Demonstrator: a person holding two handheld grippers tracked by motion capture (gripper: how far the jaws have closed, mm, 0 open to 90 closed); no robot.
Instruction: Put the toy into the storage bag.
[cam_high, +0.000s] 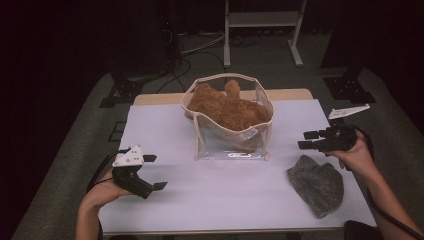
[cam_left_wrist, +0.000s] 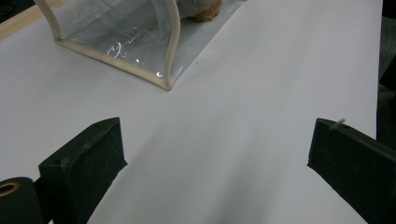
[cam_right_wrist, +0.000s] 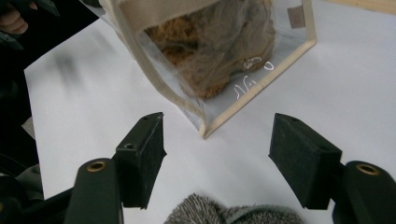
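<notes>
A: How far along does the packing look?

B: About halfway, I'd judge. One brown plush toy (cam_high: 227, 109) already sits inside the clear bag (cam_high: 230, 145), which stands ahead of both tongs, between them. One grey plush toy (cam_high: 316, 184) lies out on the tabletop (cam_high: 165, 130), just below and beside the right tongs (cam_high: 306, 139).

A: So the grey one is what's left?

B: That's my reading. In the right gripper view its fuzzy edge (cam_right_wrist: 233, 214) shows at the bottom, just under the jaws, with the bag's near corner (cam_right_wrist: 205, 133) straight ahead of them. Nothing is between the jaws; they stand apart, released.

A: And the left tongs?

B: The left tongs (cam_high: 150, 172) hover low over bare tabletop, well apart from the grey toy and some way short of the bag. In the left gripper view the jaws are spread wide with only white surface between them, so released as well. The bag's bottom corner (cam_left_wrist: 166, 84) sits ahead of them and to their left.

A: Counts?

B: Two plush toys, one brown and one grey. One bag, cream-trimmed with a handle arching over its open top. Two tongs, one per hand.

A: What remains, then?

B: Likely gripping the grey toy and lifting it into the bag beside the brown one. The bag's mouth looks open.
</notes>
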